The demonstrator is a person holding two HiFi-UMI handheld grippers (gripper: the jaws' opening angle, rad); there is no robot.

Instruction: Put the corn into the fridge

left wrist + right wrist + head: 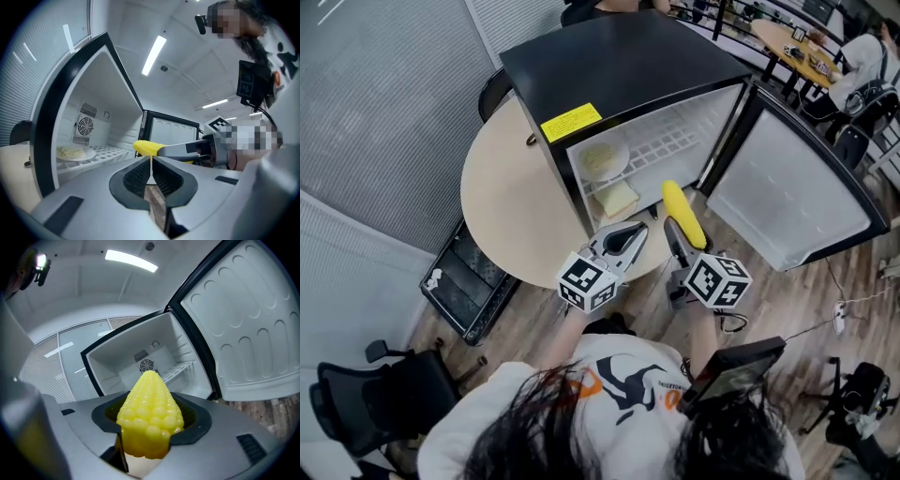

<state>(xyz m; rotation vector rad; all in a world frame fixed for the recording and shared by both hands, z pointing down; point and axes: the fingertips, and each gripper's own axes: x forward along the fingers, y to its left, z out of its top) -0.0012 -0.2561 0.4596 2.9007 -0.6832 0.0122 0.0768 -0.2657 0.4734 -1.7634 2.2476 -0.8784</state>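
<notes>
My right gripper [680, 236] is shut on a yellow corn cob [683, 213], gripped at its thick end, with the tip pointing at the open fridge [619, 70]. In the right gripper view the corn [150, 414] fills the space between the jaws, with the white fridge interior [140, 373] behind it. My left gripper [628, 232] is just left of the corn, shut with nothing in it. In the left gripper view its pads [140, 177] meet, and the corn [147, 147] shows beyond them in front of the fridge opening.
The black fridge stands on a round beige table [502, 202]; its door [792, 197] swings open to the right. A plate of noodles [605, 159] sits on the wire shelf, with a pale yellow block [619, 199] below it. A black rack [469, 281] and a chair [384, 394] stand on the floor at left.
</notes>
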